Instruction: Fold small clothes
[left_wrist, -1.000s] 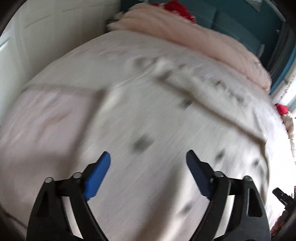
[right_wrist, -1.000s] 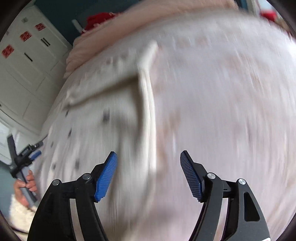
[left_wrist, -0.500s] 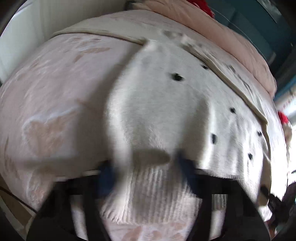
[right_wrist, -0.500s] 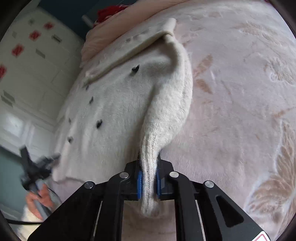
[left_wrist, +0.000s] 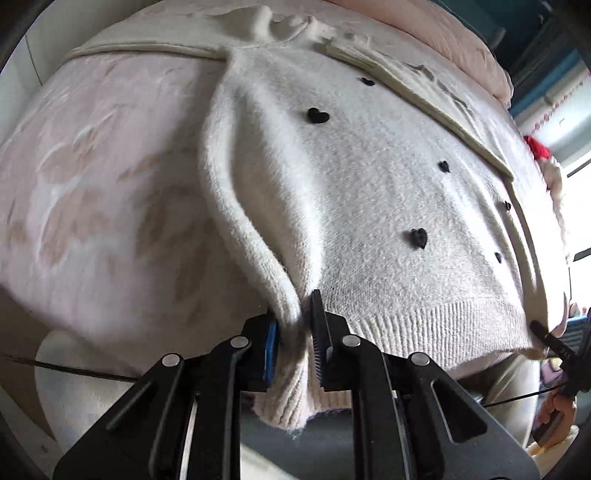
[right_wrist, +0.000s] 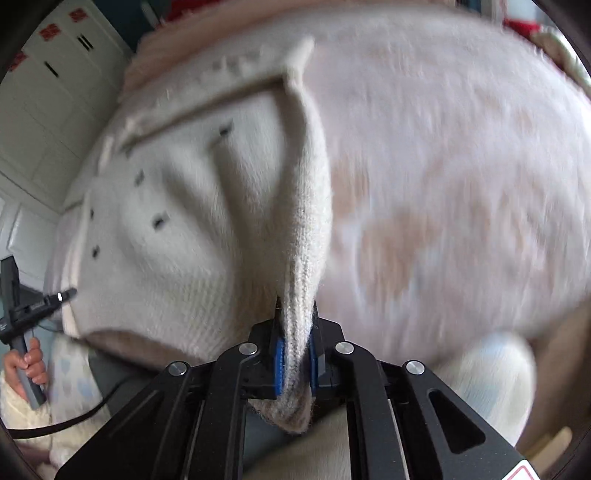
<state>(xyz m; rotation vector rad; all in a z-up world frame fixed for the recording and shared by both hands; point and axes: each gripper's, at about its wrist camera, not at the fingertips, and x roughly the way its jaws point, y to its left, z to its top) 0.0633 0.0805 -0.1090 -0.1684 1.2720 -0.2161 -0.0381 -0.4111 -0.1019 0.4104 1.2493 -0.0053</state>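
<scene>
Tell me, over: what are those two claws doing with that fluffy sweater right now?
Left gripper shut on left sleeve cuff. Right gripper shut on right sleeve cuff. White sweater flat on pink bedspread. Nothing blocking.

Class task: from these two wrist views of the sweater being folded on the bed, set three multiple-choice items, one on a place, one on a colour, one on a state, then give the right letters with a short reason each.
1. Where does the fluffy white knit sweater lie?
A. on a pale pink patterned bedspread
B. on a wooden floor
C. in a drawer

2. What colour are the small heart shapes on the sweater?
A. red
B. black
C. green

3. How do the jaws of the left gripper stand?
A. wide open above the fabric
B. closed on nothing
C. closed on a ribbed sleeve cuff

Answers:
1 A: the pale pink patterned bedspread spreads out beneath and beside the sweater.
2 B: each heart shows dark black against the white knit.
3 C: the ribbed sleeve cuff is pinched between the blue pads, and the right gripper likewise clamps the other cuff.
</scene>
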